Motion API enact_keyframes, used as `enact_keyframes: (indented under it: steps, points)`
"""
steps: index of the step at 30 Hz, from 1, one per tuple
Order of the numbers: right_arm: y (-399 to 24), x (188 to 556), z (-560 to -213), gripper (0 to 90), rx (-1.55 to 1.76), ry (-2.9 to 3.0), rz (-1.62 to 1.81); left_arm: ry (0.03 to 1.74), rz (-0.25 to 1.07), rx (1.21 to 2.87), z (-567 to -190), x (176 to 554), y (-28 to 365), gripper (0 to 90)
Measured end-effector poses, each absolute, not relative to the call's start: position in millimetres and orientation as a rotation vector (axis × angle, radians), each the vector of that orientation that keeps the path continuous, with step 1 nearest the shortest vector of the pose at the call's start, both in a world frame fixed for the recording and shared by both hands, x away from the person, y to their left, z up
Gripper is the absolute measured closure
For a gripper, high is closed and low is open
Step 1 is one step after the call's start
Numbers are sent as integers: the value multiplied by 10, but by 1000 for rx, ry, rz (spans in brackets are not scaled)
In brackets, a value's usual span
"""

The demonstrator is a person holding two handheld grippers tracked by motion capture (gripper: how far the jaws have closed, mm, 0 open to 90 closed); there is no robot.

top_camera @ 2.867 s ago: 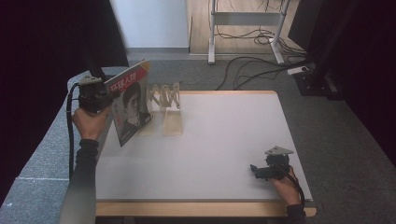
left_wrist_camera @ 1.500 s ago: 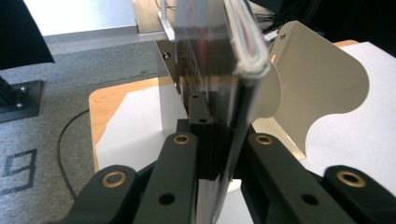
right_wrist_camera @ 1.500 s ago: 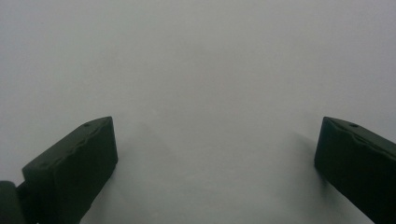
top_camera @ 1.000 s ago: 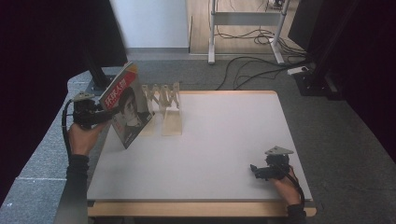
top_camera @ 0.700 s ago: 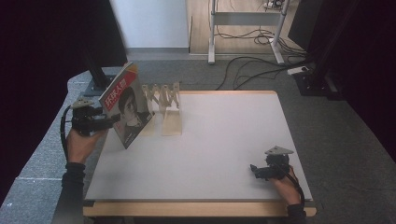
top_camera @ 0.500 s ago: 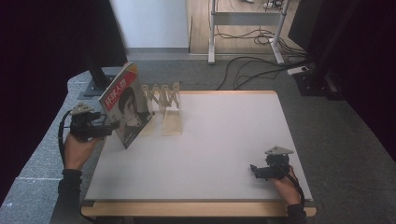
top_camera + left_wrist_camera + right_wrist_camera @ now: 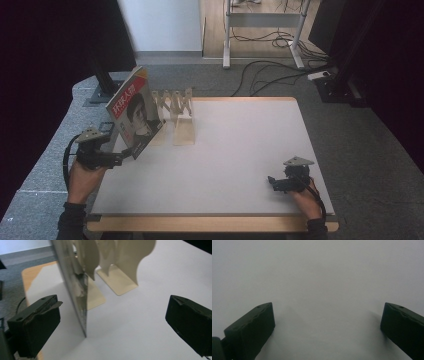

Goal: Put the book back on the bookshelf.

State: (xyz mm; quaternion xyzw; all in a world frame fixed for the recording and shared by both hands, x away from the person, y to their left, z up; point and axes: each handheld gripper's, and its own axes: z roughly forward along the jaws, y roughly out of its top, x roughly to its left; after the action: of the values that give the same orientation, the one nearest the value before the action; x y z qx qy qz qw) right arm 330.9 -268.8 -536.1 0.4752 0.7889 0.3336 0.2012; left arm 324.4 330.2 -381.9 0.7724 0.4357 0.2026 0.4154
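A magazine point(image 7: 134, 111) with a portrait and a red title band stands tilted at the table's far left. It leans against a beige divider rack point(image 7: 176, 102). My left gripper point(image 7: 120, 157) hovers just off the magazine's lower left corner, open and holding nothing. In the left gripper view the jaws of my left gripper point(image 7: 112, 325) stand wide apart, with the magazine's edge point(image 7: 82, 302) and the rack's dividers point(image 7: 120, 265) ahead. My right gripper point(image 7: 273, 181) rests near the front right of the table, open. In the right gripper view, my right gripper point(image 7: 327, 327) has bare white surface between its jaws.
The white table point(image 7: 240, 145) has a wooden rim. A monitor stand's foot point(image 7: 102, 90) sits on the grey floor beyond the left corner. Cables point(image 7: 270, 75) and a desk frame point(image 7: 260, 30) lie farther back on the floor.
My left gripper let go of the magazine and drew back toward the front left edge. The magazine stays leaning on the rack. The right gripper has not moved.
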Motion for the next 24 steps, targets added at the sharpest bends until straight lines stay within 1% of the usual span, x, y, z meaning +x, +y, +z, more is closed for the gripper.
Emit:
enact_keyframes:
  steps: [7, 13, 24]
  points:
    - [-2688, 3308, -5361, 0, 1327, 2204, 931, 1006, 442, 1977, -3978, 3250, 3044, 0]
    - [-2687, 3307, -5362, 0, 1326, 2204, 930, 983, 386, 1993, -4219, 3329, 2865, 0]
    - [-2688, 3307, -5364, 0, 1325, 2203, 931, 951, 317, 2085, -4697, 3398, 2528, 0]
